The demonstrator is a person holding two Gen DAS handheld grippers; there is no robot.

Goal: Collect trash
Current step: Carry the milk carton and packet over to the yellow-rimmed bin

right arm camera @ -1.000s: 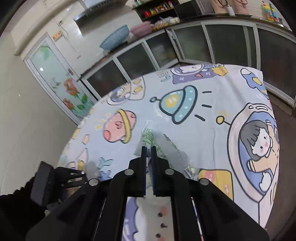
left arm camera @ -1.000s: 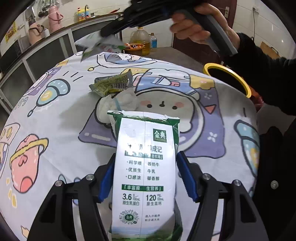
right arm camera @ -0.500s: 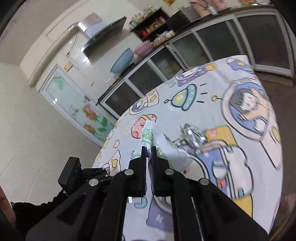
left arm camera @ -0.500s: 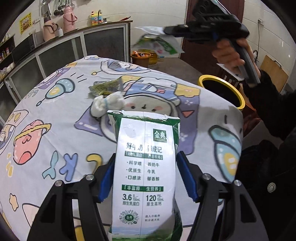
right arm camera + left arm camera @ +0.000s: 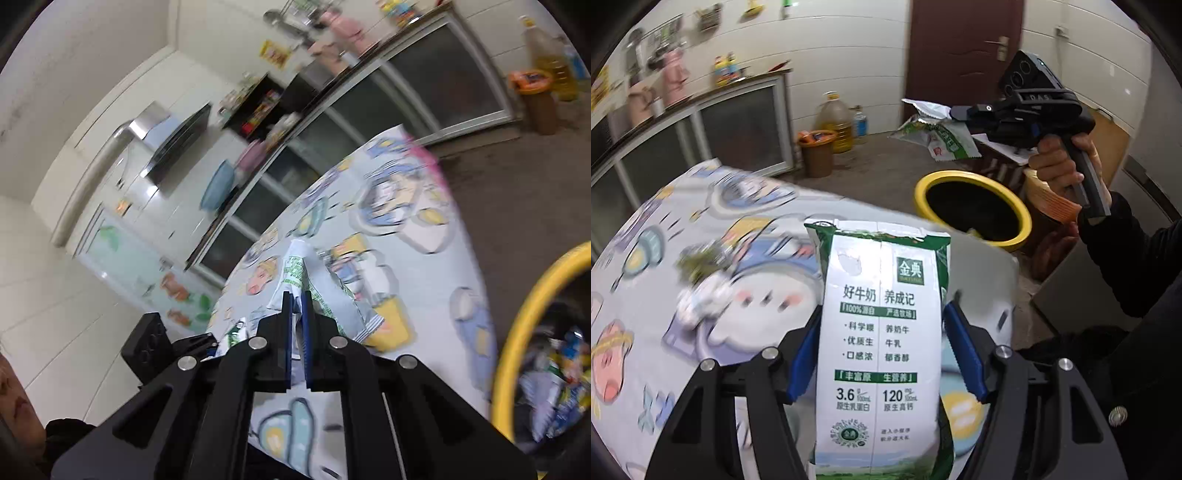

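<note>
Milk carton (image 5: 882,354) between left claw (image 5: 882,354) fingers above counter (image 5: 701,236); bin (image 5: 973,210) beyond counter edge, wrapper (image 5: 934,136) in right claw (image 5: 956,114) above it.

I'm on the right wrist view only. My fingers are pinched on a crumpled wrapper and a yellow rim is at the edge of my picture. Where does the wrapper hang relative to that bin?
Observer: In the left wrist view the wrapper hangs from the right gripper above and behind the yellow-rimmed bin, not clearly over its opening.
Operator: What is the left gripper doing?
Observer: The left gripper is shut on a white and green milk carton, held upright between its blue pads.
Operator: Any trash left on the table?
Observer: Yes, blurred: a green wrapper and a white crumpled wad lie on the cartoon tablecloth, left of the carton.
</note>
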